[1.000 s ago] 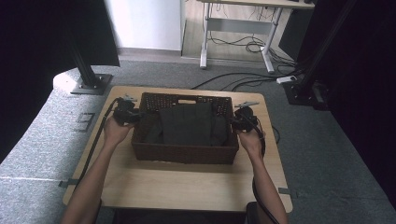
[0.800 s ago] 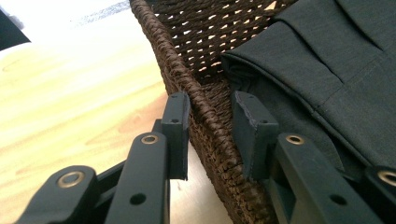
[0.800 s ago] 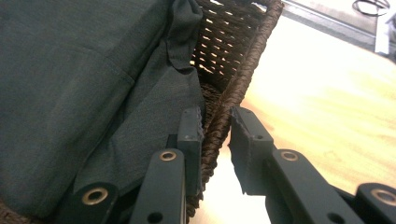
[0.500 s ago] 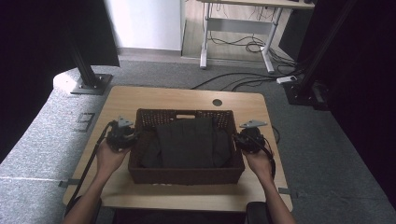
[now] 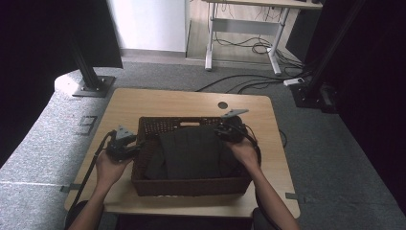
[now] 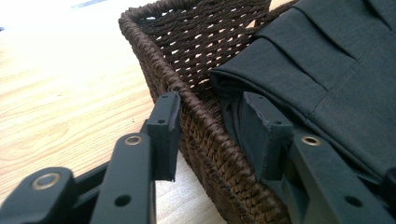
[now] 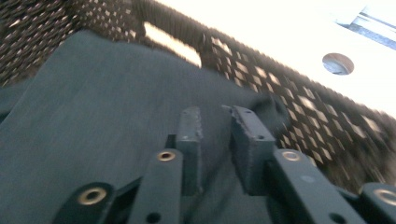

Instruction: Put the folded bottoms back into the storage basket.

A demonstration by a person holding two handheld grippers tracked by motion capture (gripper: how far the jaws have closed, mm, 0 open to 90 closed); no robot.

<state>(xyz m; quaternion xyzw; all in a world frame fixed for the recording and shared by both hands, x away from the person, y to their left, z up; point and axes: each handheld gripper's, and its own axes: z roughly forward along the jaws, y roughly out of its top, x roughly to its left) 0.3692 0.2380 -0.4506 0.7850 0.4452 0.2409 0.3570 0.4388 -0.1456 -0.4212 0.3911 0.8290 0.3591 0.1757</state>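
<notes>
Woven basket (image 5: 191, 184) with folded dark garment (image 5: 191, 152), lower centre of the high view, on the wooden tabletop (image 5: 143, 103). The left tongs (image 5: 125, 147), at the basket's left wall, straddle the rim: in the left gripper view one jaw stands outside the wicker (image 6: 205, 135) and the other inside against the cloth (image 6: 327, 79), with a visible gap to the outer jaw. Their jaws have just been opening, so the rim sits between them unpressed; this reads as a release after the basket was positioned. The right tongs (image 5: 226, 130), upper right of the basket, lie over the garment. In the right gripper view these tongs (image 7: 215, 116) are narrow, the jaws nearly together with only a slim gap; whether a fold of cloth is pinched cannot be told. Their place above the cloth's far corner suggests the garment is the next thing to be handled, probably lifted out.
</notes>
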